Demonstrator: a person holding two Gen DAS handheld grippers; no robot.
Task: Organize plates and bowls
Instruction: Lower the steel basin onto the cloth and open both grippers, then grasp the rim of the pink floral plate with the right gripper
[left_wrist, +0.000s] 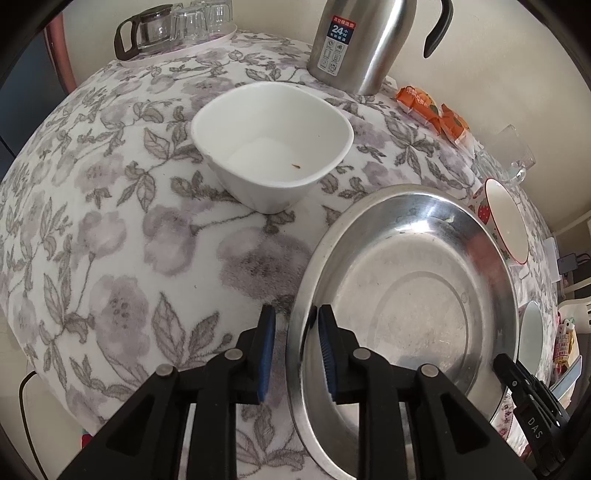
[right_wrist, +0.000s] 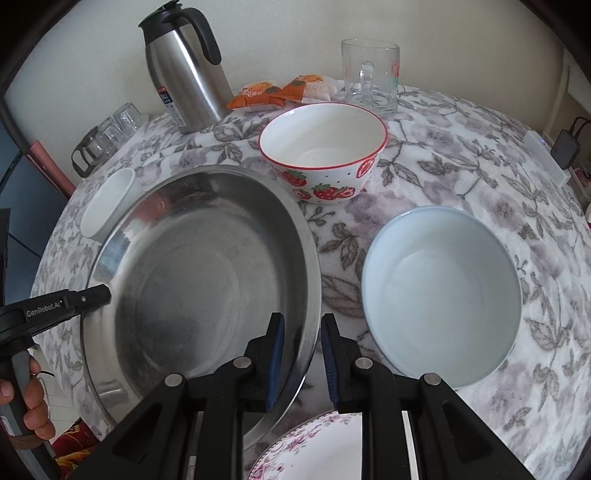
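Far left: one glass teapot (left_wrist: 147, 29) and a few upturned glasses (left_wrist: 203, 16) sharing a white tray (left_wrist: 221, 38). Next, one square white bowl (left_wrist: 272, 144), bare but for a small brown speck. One steel vacuum flask (right_wrist: 188, 74) behind, two orange snack packets (right_wrist: 273, 92) beside it. Centre: one steel plate (right_wrist: 199, 280), holding nothing, on the floral tablecloth (left_wrist: 110, 221). Left gripper (left_wrist: 295, 354) straddling its left rim, right gripper (right_wrist: 301, 362) its right rim, fingers of both apart, not clamped. Right: one strawberry bowl (right_wrist: 321, 155), one pale blue bowl (right_wrist: 441, 291), one glass mug (right_wrist: 371, 75), all unfilled. Near edge: one floral plate (right_wrist: 310, 450).
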